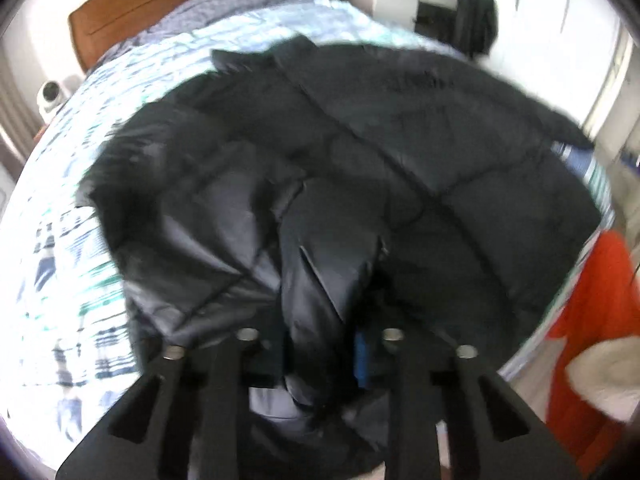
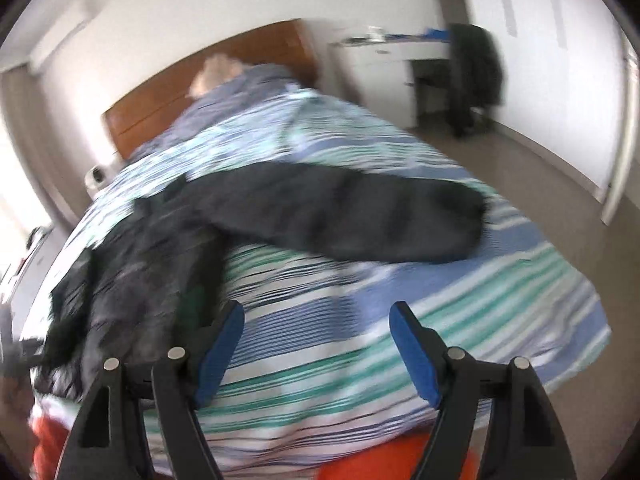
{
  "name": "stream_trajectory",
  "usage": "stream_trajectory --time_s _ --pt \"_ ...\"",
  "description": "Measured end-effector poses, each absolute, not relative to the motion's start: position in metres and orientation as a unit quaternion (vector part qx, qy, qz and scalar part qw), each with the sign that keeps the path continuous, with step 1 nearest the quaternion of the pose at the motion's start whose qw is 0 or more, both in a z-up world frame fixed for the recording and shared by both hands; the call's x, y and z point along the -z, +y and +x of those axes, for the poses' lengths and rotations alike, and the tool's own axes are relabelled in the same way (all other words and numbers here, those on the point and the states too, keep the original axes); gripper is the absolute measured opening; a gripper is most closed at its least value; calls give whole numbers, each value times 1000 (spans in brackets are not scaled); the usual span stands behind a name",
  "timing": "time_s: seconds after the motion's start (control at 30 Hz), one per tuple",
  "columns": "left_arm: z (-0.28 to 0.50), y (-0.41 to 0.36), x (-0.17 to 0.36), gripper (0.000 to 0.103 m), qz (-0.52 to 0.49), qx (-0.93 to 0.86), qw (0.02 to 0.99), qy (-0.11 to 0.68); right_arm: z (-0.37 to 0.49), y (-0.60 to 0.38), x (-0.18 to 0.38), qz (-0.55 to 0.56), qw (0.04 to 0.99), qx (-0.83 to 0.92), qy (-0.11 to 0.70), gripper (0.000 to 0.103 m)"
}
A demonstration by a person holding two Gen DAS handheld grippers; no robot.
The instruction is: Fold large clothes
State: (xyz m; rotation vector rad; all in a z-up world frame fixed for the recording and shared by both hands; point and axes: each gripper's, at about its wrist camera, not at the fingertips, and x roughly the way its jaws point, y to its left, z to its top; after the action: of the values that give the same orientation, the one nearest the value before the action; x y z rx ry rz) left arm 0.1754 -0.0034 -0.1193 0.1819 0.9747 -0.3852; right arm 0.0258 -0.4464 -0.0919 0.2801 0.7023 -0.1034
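Right now my left gripper (image 1: 320, 344) is clenched on a fold of the black jacket (image 1: 360, 152), which sprawls across the striped bed (image 1: 60, 208). My right gripper (image 2: 316, 344) hangs released over the bedding, jacket just beside its left finger, one sleeve (image 2: 340, 212) stretched beyond. Farther off stands the headboard (image 2: 208, 80).

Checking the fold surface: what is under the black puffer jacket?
The black puffer jacket lies on a bed with a blue, green and white striped cover, which shows all round it. Anything directly beneath the jacket is covered.
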Motion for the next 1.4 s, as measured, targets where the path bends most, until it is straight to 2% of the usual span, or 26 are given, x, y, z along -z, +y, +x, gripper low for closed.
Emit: stream_trajectory --time_s 0.13,0.23,0.37,0.53,0.7,0.77,0.83,0.97,1.13,1.2,1.3,1.4 --pt "158 50 66 18 35 144 896 419 38 -384 83 101 937 -15 334 77" --pt "155 120 23 18 -16 82 922 379 43 -347 75 68 941 -52 328 77" --pt "162 220 -7 18 -89 -16 934 345 47 -309 65 45 941 -89 322 77" --pt "174 333 5 18 -178 -138 915 334 43 -282 62 27 938 -111 328 77" --pt "190 391 57 18 -219 -206 877 375 38 -274 67 25 931 -118 344 77" --pt "202 393 74 18 -228 -219 867 384 39 -274 69 25 929 -116 350 77" --pt "199 395 84 26 -236 -237 858 389 38 -277 70 27 928 -112 353 77" --pt "183 388 94 58 -233 -266 849 394 40 -293 76 29 925 -86 368 77" --pt "153 357 91 63 -212 -222 861 406 49 -328 99 50 911 -47 408 77" --pt "141 329 88 71 -198 -183 868 418 54 -343 113 68 900 -38 430 77" --pt "127 266 91 80 -178 -83 872 449 62 -354 129 95 884 -44 455 77" --pt "121 205 102 82 -158 12 864 479 73 -357 147 115 871 -55 475 77"
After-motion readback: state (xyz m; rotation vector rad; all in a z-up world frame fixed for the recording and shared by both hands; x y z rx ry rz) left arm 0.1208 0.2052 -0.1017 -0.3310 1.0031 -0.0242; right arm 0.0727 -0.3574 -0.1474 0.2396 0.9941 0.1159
